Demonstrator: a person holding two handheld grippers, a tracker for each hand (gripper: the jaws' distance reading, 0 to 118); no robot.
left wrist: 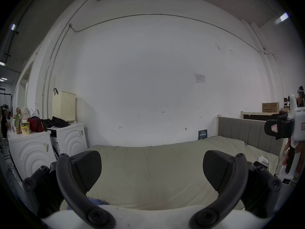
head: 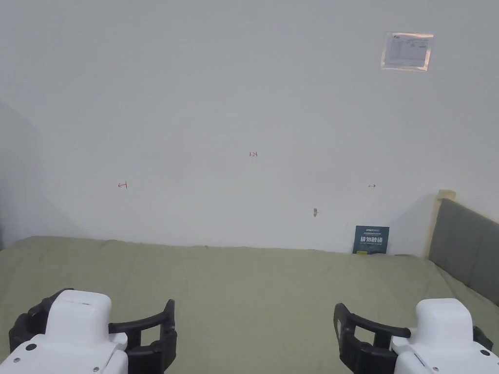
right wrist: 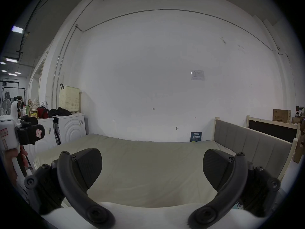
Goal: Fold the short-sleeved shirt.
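Observation:
An olive-green bed sheet (head: 253,287) spreads in front of me. In the left gripper view a small bit of blue-purple cloth (left wrist: 97,202) peeks out at the near edge of the bed (left wrist: 148,188); I cannot tell whether it is the shirt. My left gripper (head: 114,299) (left wrist: 151,168) hovers open over the near left of the bed with nothing between its jaws. My right gripper (head: 409,316) (right wrist: 151,168) is open and bare over the near right. Each gripper also appears in the other's view: the right gripper (left wrist: 279,128) and the left gripper (right wrist: 31,133), each held by a hand.
A white wall rises behind the bed. A grey padded headboard (head: 463,243) bounds the right side. A dark blue booklet (head: 370,239) leans against the wall. Two white washing machines (left wrist: 71,140) with bags and clothes on top stand to the left. A small white object (left wrist: 263,160) lies near the headboard.

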